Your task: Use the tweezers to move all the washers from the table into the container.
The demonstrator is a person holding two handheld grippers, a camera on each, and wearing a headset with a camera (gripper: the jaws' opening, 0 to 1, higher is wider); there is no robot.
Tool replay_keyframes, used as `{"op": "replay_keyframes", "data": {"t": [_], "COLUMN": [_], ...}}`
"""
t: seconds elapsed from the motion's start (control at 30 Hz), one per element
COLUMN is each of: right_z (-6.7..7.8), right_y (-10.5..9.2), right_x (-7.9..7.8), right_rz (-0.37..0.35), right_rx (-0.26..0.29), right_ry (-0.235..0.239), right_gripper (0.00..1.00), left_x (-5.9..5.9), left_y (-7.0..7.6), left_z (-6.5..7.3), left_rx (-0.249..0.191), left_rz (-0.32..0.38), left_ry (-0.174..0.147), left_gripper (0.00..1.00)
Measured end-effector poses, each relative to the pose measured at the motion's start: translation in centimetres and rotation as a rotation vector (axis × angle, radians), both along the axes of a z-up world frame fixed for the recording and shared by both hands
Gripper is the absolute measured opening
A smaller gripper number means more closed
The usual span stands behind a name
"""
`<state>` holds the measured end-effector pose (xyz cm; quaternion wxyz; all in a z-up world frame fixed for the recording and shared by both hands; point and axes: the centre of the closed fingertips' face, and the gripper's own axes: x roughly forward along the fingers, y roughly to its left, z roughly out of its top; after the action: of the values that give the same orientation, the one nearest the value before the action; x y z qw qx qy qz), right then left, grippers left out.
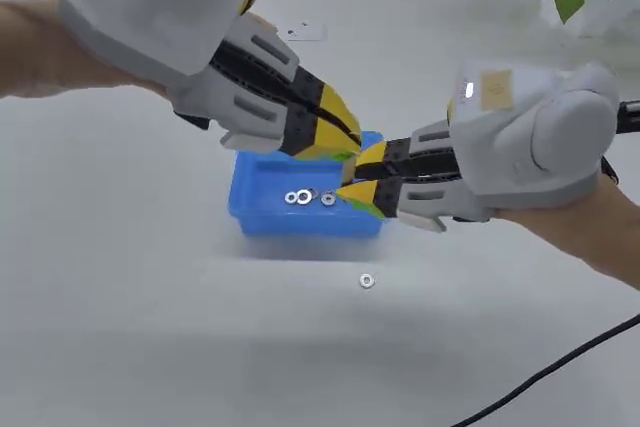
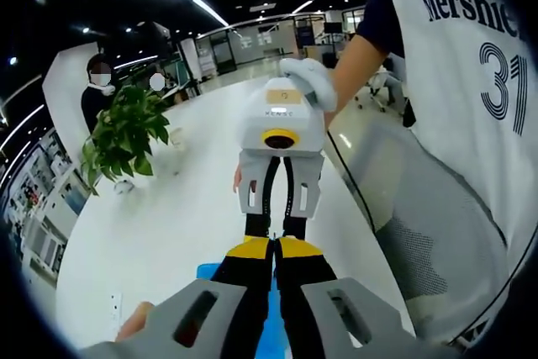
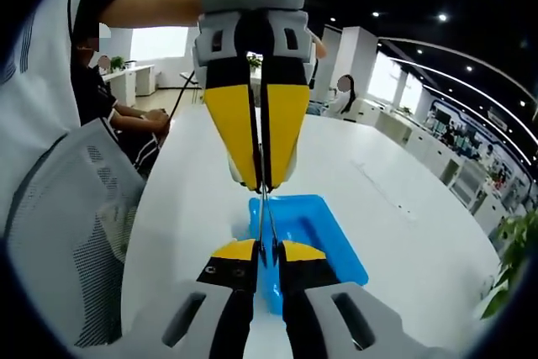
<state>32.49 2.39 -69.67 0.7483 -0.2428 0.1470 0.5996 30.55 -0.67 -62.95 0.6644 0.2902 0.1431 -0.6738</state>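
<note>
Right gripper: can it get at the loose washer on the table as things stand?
Probably yes. The washer lies alone in front of the container, close by the right gripper, nothing between. But its jaws look shut on the tweezers, which the left gripper also pinches.

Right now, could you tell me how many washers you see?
4. Three washers lie in the blue container; one washer sits on the table before it. The left gripper and right gripper may hide more.

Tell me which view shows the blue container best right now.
Head view: the container sits nearly whole, washers inside. Right gripper view has it partly behind the tongs; left gripper view catches a blue sliver.
</note>
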Motion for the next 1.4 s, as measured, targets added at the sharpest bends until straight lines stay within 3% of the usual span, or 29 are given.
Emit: {"op": "replay_keyframes", "data": {"t": [0.27, 0.33, 0.53, 0.7, 1.0, 1.4], "right_z": [-1.6, -2.0, -3.1, -4.3, -5.5, -6.9], "right_y": [-1.4, -1.6, -1.7, -1.6, -1.9, -2.1], "right_x": [-2.0, -2.3, -3.1, -4.1, -4.5, -3.9], "right_rz": [-0.005, -0.004, -0.003, 0.01, 0.009, -0.005], "right_rx": [-0.027, -0.03, -0.044, -0.055, -0.067, -0.068], "right_ry": [0.034, 0.044, 0.062, 0.081, 0.102, 0.132], "right_gripper": [0.11, 0.11, 0.11, 0.11, 0.11, 0.11], "left_x": [-1.8, -1.5, -2.4, -2.6, -2.7, -2.3], "left_y": [-1.1, -1.0, -1.1, -0.5, -0.7, -1.0], "left_z": [-1.4, -2.1, -2.8, -4.5, -5.8, -7.0], "left_rx": [-0.017, -0.017, -0.024, -0.01, -0.007, 0.009], "left_rz": [-0.006, -0.008, 0.014, 0.02, 0.038, 0.05], "left_ry": [0.046, 0.054, 0.091, 0.122, 0.162, 0.187], "left_gripper": [0.05, 0.05, 0.05, 0.05, 0.05, 0.05]}}
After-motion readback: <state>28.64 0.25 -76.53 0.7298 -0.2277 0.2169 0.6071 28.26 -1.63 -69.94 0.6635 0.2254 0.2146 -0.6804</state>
